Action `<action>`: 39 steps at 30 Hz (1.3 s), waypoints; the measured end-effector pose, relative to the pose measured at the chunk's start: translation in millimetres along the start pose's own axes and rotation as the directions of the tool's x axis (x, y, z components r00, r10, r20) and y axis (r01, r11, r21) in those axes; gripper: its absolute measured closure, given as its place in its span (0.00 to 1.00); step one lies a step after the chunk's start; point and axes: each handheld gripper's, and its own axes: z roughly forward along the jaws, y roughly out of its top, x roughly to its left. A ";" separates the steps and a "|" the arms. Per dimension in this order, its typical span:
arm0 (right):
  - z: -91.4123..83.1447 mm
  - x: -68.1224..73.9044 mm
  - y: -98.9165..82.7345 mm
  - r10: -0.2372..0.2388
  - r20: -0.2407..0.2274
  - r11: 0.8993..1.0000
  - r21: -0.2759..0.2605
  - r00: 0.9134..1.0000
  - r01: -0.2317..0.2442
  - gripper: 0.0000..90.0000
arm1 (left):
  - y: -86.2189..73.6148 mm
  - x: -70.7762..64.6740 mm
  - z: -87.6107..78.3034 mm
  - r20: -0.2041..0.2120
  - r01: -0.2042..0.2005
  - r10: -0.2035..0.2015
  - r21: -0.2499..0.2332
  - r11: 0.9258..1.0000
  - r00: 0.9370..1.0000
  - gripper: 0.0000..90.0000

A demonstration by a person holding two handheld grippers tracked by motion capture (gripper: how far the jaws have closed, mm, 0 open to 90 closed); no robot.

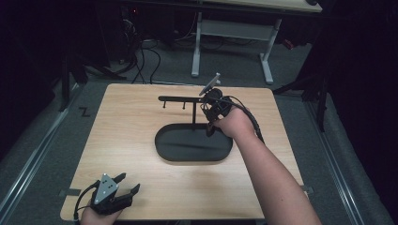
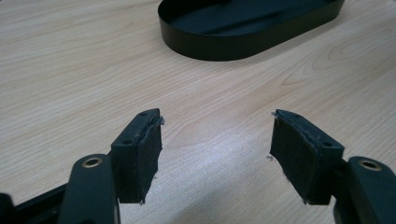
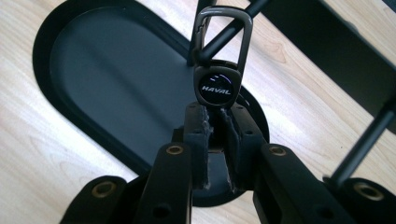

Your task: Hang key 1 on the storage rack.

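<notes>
A dark metal key fob [image 3: 217, 87] marked HAVAL, with a carabiner loop [image 3: 223, 32] on top, sticks up from my right gripper [image 3: 215, 112], which is shut on the fob's lower end. A thin black rod of the stand [image 3: 231, 30] shows through the loop; I cannot tell whether the loop is around it. From above, the right gripper [image 1: 213, 101] hovers at the right end of the stand's crossbar [image 1: 180, 99], over the black oval tray [image 1: 160, 146]. My left gripper [image 1: 130, 183] rests at the table's near left corner, with its jaws wide open [image 2: 215, 140] over bare wood.
The stand's upright post [image 1: 195, 115] rises from the tray's back, and small hooks hang under the crossbar. The tray's wall [image 2: 224, 46] lies ahead of the left gripper. Beyond the wooden table [image 1: 131, 122] are a white desk frame [image 1: 197, 47] and cables on the floor.
</notes>
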 end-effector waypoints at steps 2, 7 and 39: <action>2.6 -0.8 1.9 0.009 0.005 1.000 -0.003 1.000 -0.009 0.89 | -0.1 0.1 -0.1 0.001 0.001 -0.001 0.000 1.000 1.000 0.38; 5.4 -1.9 3.8 0.025 0.008 1.000 -0.006 1.000 -0.025 0.89 | 0.1 -0.3 -0.3 0.000 -0.001 0.001 -0.007 1.000 1.000 0.38; 16.6 -4.0 -122.5 0.076 -0.033 0.992 -0.095 0.997 -0.079 0.66 | 3.9 -5.5 8.9 0.014 -0.020 0.020 0.011 1.000 1.000 0.37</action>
